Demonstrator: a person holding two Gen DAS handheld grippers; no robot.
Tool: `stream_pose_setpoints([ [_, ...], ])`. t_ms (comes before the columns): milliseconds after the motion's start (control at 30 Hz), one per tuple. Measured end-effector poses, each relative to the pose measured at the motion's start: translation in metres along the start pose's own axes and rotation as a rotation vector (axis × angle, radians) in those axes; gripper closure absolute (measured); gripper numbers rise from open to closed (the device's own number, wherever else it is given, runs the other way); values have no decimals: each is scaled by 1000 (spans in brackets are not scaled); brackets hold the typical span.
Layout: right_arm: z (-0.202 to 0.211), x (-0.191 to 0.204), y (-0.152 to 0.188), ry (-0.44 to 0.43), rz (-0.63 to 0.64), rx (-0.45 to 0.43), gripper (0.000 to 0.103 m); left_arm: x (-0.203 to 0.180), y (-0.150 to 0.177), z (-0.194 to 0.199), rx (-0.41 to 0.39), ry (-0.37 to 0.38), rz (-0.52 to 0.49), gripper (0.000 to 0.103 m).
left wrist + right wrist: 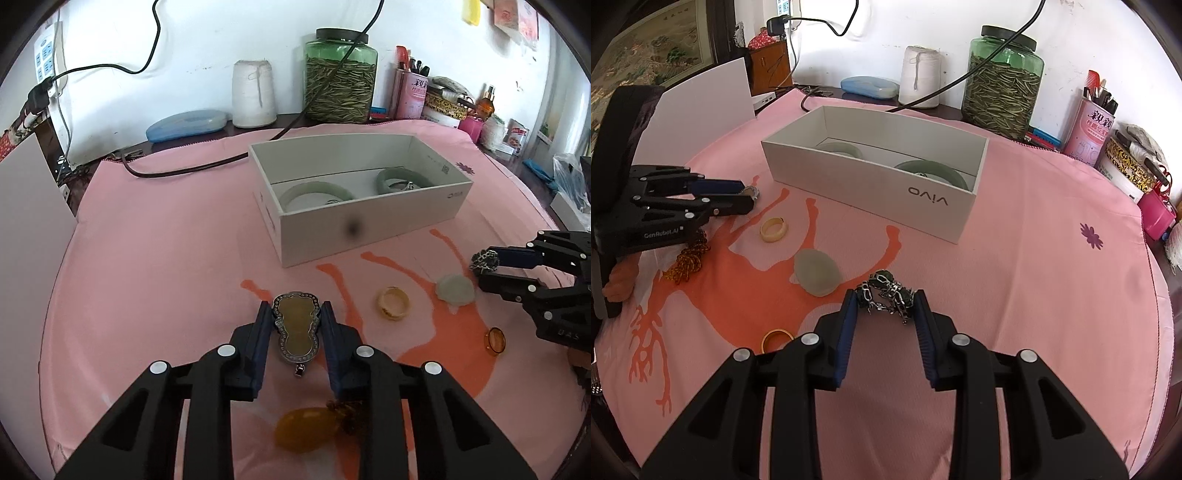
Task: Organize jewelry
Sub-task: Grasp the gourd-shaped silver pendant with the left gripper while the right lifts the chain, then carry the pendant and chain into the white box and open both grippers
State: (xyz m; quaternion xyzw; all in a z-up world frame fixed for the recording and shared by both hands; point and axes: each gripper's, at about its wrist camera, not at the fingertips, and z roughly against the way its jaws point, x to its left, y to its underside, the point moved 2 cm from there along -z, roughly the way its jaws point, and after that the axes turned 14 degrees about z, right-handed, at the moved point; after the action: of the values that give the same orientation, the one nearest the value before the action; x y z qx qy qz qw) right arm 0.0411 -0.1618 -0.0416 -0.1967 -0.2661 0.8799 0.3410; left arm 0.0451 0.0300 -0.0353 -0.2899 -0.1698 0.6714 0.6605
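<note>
My left gripper is shut on a gourd-shaped pendant with a silver studded rim, held above the pink cloth. My right gripper is shut on a silver chain bracelet with dark green stones; it also shows in the left wrist view. The white box holds two pale green bangles and small silver pieces. On the cloth lie a cream ring, a pale jade disc, an amber ring and an amber pendant with beads.
A green glass jar, a white thread spool, a blue case, a pink tin and clutter line the back wall. A black cable crosses the cloth behind the box. A white board stands at left.
</note>
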Motion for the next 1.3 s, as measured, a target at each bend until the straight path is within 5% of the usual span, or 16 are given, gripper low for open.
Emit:
stream_pose_setpoints([
  [467, 0, 0, 0, 0, 0, 0, 73, -3, 5, 3, 6, 22, -15, 76],
  [533, 0, 0, 0, 4, 4, -3, 80, -3, 5, 3, 5, 24, -13, 76],
  [667, 5, 0, -1, 25, 5, -23, 92, 0, 3, 10, -39, 18, 0, 76],
  [1300, 37, -12, -8, 27, -47, -133, 95, 3, -4, 37, -152, 57, 29, 76],
])
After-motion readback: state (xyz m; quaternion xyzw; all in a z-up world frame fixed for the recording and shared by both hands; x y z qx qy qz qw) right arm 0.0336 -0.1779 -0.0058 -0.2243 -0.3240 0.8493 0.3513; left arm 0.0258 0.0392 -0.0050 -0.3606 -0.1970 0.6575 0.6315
